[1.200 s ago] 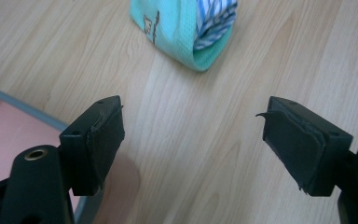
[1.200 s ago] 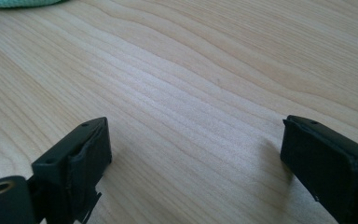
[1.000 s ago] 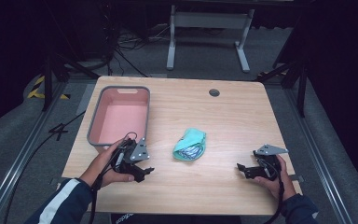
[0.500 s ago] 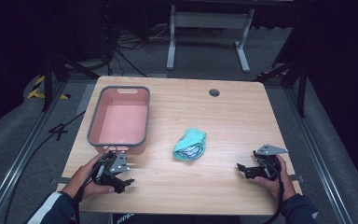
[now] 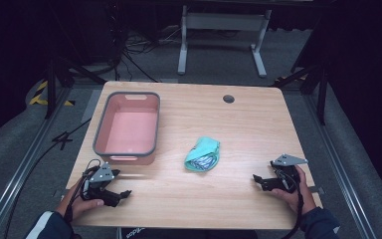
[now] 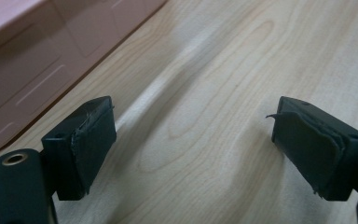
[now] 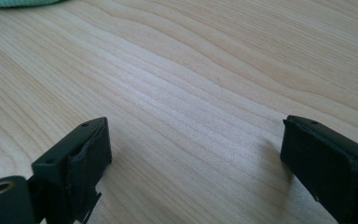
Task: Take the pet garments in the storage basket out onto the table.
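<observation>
The teal cloth bundle is seen lying near the table's centre, with the pink bin at its ten o'clock. The left gripper, at seven o'clock, is held with jaws spread after just opening, nothing between them. The right gripper, at four o'clock, is likewise held wide and empty.

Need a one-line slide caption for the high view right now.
Both tongs, left and right, rest open and empty at the table's near edge; teal pouch lies beside the pink bin.

Black grippers, grey plates, dark white-striped sleeves.
</observation>
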`<state>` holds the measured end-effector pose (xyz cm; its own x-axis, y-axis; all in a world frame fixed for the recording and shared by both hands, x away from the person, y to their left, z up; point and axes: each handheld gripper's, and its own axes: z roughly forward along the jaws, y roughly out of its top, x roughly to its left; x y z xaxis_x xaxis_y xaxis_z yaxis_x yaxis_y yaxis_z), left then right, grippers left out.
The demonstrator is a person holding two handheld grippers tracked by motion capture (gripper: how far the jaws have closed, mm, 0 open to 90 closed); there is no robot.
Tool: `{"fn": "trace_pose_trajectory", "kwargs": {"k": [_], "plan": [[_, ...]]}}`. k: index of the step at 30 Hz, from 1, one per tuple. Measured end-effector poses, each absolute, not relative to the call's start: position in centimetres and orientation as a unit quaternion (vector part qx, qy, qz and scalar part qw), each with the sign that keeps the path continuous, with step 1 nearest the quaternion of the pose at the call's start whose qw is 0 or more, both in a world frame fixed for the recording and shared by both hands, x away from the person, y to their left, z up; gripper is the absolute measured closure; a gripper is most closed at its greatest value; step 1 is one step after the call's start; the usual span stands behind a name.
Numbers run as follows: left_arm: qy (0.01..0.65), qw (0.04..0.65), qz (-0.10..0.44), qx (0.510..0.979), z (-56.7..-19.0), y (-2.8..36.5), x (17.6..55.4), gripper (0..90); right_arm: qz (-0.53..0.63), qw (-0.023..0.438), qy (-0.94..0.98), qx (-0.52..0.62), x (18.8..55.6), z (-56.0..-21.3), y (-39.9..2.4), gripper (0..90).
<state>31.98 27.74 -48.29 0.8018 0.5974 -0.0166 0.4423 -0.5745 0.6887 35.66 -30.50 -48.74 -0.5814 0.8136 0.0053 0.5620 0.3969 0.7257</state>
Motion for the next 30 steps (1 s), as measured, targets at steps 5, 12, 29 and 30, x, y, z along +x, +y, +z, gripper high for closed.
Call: {"fn": "trace_pose_trajectory", "kwargs": {"k": [5,12,29,30], "plan": [[0.297,0.353,0.112,0.880,-48.27,27.77,31.94,13.8,0.352,0.178,0.816,0.423,35.62,-48.73,-30.49,8.9],[0.302,0.353,0.110,0.879,-48.27,27.78,31.86,13.8,0.352,0.178,0.816,0.423,35.62,-48.73,-30.49,8.9],[0.301,0.352,0.110,0.879,-48.27,27.79,31.89,13.6,0.352,0.178,0.817,0.421,35.66,-48.74,-30.51,8.8],[0.301,0.353,0.110,0.879,-48.27,27.78,31.88,13.6,0.352,0.178,0.817,0.421,35.66,-48.74,-30.51,8.8]]}}
